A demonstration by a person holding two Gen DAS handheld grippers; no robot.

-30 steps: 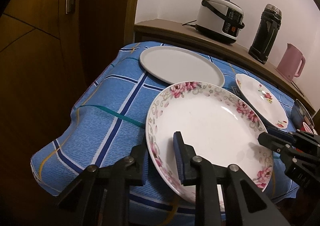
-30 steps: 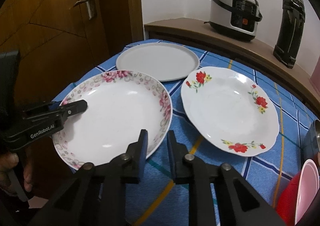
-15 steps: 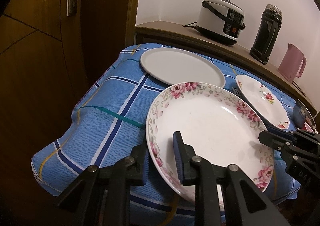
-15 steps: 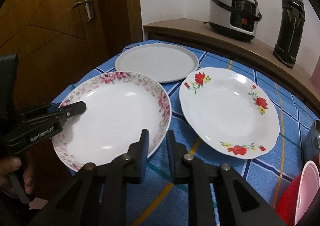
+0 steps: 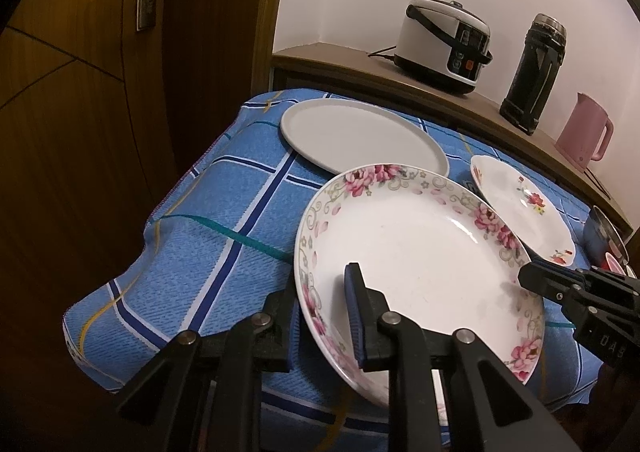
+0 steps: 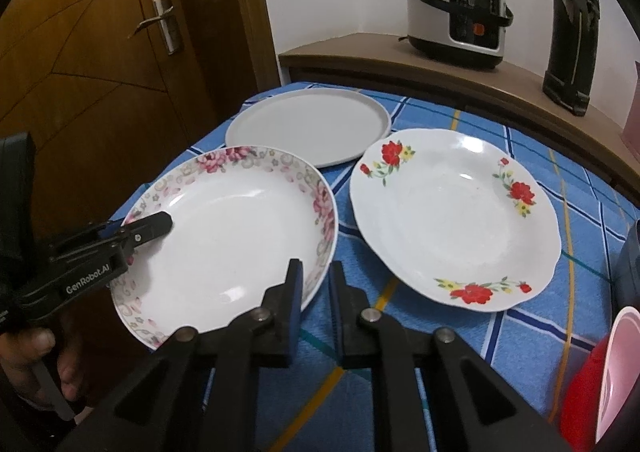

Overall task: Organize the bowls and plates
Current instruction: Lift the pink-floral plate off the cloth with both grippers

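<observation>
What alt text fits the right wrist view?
The right gripper straddles the near rim of the pink-flowered plate, while the left gripper grips its opposite rim. A red-flowered plate sits to the right and a plain grey plate behind, on a blue checked tablecloth.

2 plates [image 6: 224, 236] [image 6: 452, 216] side by side, flat plate [image 6: 308, 128] behind, cooker [image 6: 456, 12] perhaps farther back on shelf [image 6: 360, 52].

Black claw [image 6: 314, 286], blue pads, silver screws
</observation>
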